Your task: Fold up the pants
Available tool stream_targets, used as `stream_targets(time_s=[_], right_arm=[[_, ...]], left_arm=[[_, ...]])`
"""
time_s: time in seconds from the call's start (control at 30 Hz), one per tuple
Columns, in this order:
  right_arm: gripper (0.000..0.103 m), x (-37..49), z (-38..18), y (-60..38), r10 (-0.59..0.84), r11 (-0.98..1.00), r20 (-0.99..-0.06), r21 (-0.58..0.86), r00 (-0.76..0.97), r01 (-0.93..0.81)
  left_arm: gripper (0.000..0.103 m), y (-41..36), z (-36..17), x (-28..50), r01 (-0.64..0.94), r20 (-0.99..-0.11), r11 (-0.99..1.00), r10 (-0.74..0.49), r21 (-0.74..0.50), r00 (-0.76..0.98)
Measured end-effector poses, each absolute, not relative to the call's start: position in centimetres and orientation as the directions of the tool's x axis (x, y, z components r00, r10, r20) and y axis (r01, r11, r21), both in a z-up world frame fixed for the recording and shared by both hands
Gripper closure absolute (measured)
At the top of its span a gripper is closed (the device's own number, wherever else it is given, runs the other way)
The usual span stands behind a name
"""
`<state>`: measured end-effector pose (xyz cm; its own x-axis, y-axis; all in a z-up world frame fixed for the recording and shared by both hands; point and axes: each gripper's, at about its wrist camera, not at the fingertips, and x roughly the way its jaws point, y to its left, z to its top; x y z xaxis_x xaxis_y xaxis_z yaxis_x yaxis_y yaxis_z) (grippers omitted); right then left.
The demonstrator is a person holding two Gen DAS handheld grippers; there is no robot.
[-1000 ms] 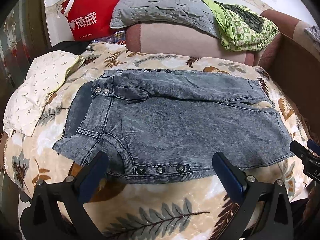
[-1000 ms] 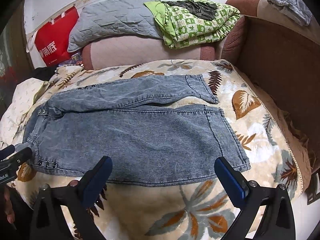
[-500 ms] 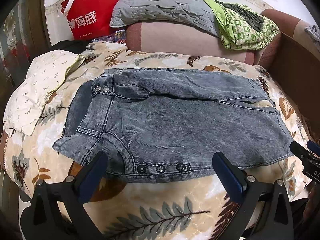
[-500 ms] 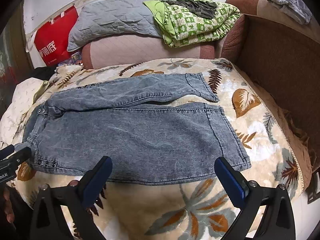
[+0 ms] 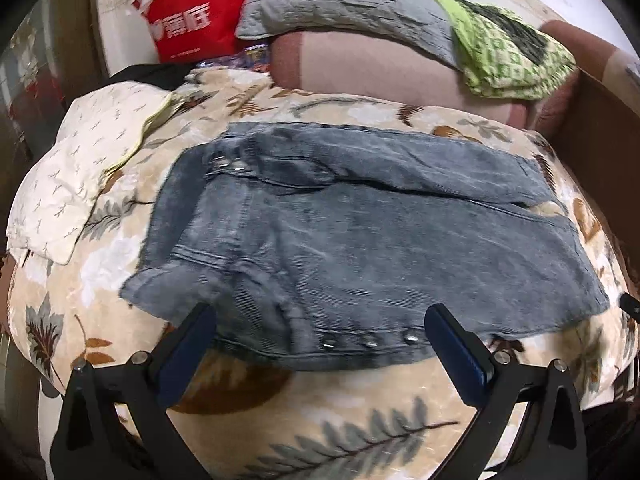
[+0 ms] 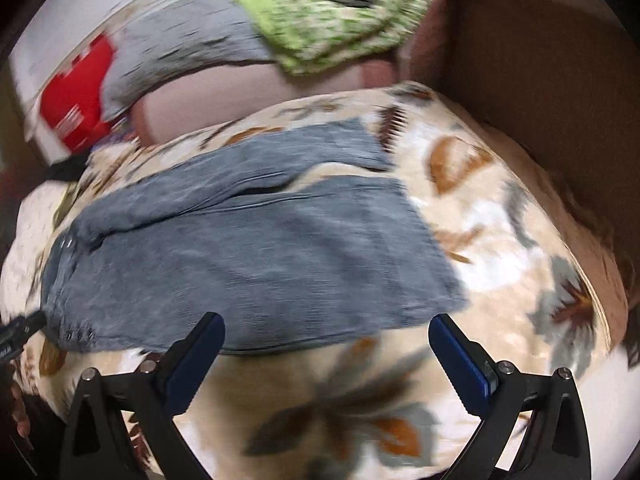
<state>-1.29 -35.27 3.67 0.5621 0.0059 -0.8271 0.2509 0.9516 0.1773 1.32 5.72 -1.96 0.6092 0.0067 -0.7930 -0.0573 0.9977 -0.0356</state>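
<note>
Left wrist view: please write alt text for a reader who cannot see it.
Grey-blue pants lie spread flat on a leaf-patterned blanket, waistband to the left. The open left hand-held gripper hovers at their near edge, holding nothing. Behind are a grey pillow and a red bag.

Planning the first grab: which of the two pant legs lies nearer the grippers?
The wider lower leg of the grey-blue denim pants, its edge just ahead of both open grippers; the other leg lies beyond it, toward the cushions.

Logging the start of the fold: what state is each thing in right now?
jeans: spread flat on the blanket, legs apart, unfolded.
left hand-held gripper: open, at the waist edge, holding nothing.
right hand-held gripper: open, near the lower leg's edge, holding nothing.
green quilt: folded.
</note>
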Motion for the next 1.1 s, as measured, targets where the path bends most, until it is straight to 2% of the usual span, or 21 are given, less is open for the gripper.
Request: stream_targets(time_s=[0.13,0.23,0.47,0.57,0.7,0.87,0.93,0.97,1.0,1.1], right_arm=[[0.000,-1.4,1.9,-41.8,0.114,0.852,-0.842,0.356,0.527,0.384],[0.000,-1.0,0.9,-44.3,0.166,0.794,-0.838,0.427,0.520,0.434],[0.000,-0.2,-0.4,-45.2,0.207,0.743,-0.834,0.474,0.511,0.472],[0.006,0.2,-1.2,-45.4,0.237,0.717,-0.828,0.503,0.509,0.483],[0.023,0.9,-2.6,-45.9,0.256,0.685,-0.823,0.525,0.507,0.506],[0.029,1.8,-3.2,-46.4,0.236,0.671,-0.830,0.515,0.505,0.533],[0.036,2.0,-3.2,-46.5,0.223,0.670,-0.833,0.509,0.507,0.541],[0.041,2.1,-3.3,-46.6,0.218,0.668,-0.834,0.506,0.506,0.545],[0.050,2.2,-3.3,-46.6,0.212,0.667,-0.841,0.497,0.499,0.555],[0.055,2.4,-3.5,-46.7,0.204,0.673,-0.849,0.484,0.488,0.559]], left_arm=[[0.000,10.2,-2.7,2.0,-0.162,-0.815,0.985,0.046,-0.059,0.578],[0.000,13.9,-3.2,1.8,-0.250,-0.830,0.962,0.051,-0.108,0.555],[0.000,16.4,-3.5,0.7,-0.296,-0.825,0.950,0.085,-0.102,0.558],[0.000,16.9,-3.6,0.1,-0.306,-0.824,0.940,0.055,-0.147,0.564],[0.000,19.6,-4.4,-0.4,-0.408,-0.843,0.884,0.031,-0.227,0.537],[0.000,23.5,-5.5,-1.0,-0.542,-0.856,0.779,0.013,-0.316,0.517],[0.003,24.4,-6.5,-0.4,-0.565,-0.861,0.738,-0.043,-0.369,0.506],[0.010,24.4,-6.7,-0.2,-0.568,-0.861,0.730,-0.057,-0.381,0.506],[0.016,24.5,-6.8,0.2,-0.570,-0.861,0.722,-0.070,-0.393,0.504],[0.019,23.7,-6.6,1.3,-0.555,-0.855,0.730,-0.079,-0.399,0.512]])
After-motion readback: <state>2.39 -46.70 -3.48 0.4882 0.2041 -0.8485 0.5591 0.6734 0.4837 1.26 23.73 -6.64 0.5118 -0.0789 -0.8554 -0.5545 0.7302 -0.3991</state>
